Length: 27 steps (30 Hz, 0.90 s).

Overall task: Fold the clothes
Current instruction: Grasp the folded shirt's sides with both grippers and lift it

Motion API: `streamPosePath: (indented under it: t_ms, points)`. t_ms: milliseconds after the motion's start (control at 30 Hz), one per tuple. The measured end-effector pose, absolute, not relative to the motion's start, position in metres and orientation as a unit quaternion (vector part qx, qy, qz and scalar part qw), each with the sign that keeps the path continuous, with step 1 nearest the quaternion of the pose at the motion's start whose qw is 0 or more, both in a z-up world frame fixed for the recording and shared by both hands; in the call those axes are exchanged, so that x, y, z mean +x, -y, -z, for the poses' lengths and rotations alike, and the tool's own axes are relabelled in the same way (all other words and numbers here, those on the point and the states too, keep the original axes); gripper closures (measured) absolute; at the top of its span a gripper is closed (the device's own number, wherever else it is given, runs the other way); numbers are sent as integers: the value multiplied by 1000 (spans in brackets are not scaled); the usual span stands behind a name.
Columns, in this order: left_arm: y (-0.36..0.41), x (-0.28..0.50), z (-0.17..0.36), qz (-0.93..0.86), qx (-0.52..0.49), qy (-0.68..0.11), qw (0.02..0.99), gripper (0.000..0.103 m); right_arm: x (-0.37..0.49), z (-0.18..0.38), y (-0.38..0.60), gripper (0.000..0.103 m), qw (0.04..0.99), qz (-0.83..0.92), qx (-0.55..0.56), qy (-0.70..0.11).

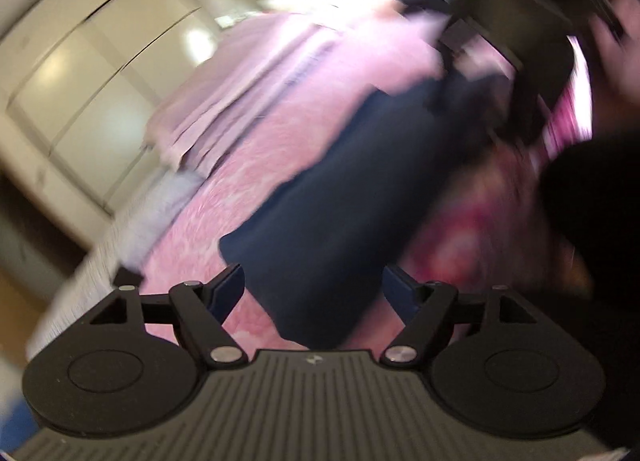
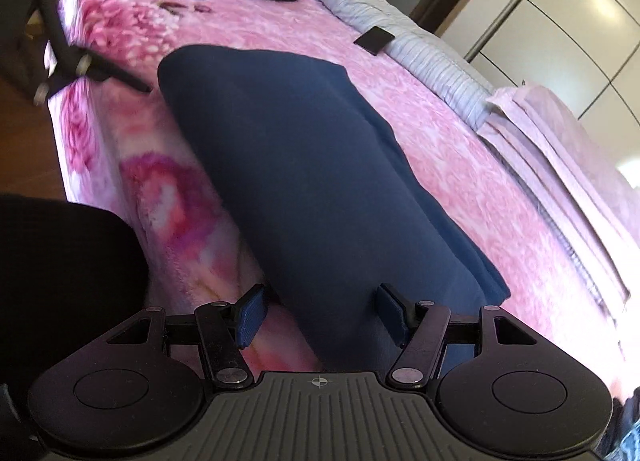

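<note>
Navy garment (image 2: 304, 181) on pink bedspread (image 2: 420, 149), both grippers' fingers (image 1: 228, 285) wide apart — left gripper (image 1: 314, 285), right gripper (image 2: 318, 311) gripping nothing

Left gripper (image 1: 314, 287) has its jaws spread wide; right gripper (image 2: 320, 315) too, both tilted downward, nothing pinched.

Left wrist view: heavy motion blur smears the whole scene; only the gripper body along the lower edge is sharp. Strong daylight from the upper centre burns out to white, and soft glare spots sit on the glossy wardrobe doors (image 1: 80, 73) at upper left. The right side falls into deep shadow.

Right wrist view: sharper and evenly lit, with mild blur at upper left. A bright reflection marks the wardrobe doors (image 2: 592, 9) at upper right; the lower left corner is nearly black. Both views show fisheye curvature, bending straight lines toward the edges.
</note>
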<state>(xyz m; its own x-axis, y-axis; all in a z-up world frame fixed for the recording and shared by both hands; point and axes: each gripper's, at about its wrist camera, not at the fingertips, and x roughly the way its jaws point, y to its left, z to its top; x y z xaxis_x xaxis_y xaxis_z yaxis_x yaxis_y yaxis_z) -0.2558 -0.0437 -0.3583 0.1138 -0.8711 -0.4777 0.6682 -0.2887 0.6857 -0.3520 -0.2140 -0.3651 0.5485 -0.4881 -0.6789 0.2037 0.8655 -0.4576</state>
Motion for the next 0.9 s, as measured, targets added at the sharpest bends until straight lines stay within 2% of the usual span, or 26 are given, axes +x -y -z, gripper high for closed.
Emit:
streamPosePath:
  t_ms: [133, 367, 533, 767, 900]
  points:
    - [59, -276, 392, 609, 541, 178, 552, 31, -349, 370, 217, 40, 859, 214, -173, -431]
    - [91, -277, 412, 584, 567, 203, 544, 31, -359, 376, 224, 40, 849, 243, -188, -431]
    - [108, -268, 414, 590, 566, 186, 545, 32, -355, 379, 225, 40, 849, 240, -196, -429]
    - [118, -267, 413, 596, 572, 151, 543, 49, -348, 382, 227, 40, 851, 243, -192, -423]
    - [118, -269, 412, 590, 578, 143, 545, 52, -348, 380, 227, 40, 853, 250, -177, -423]
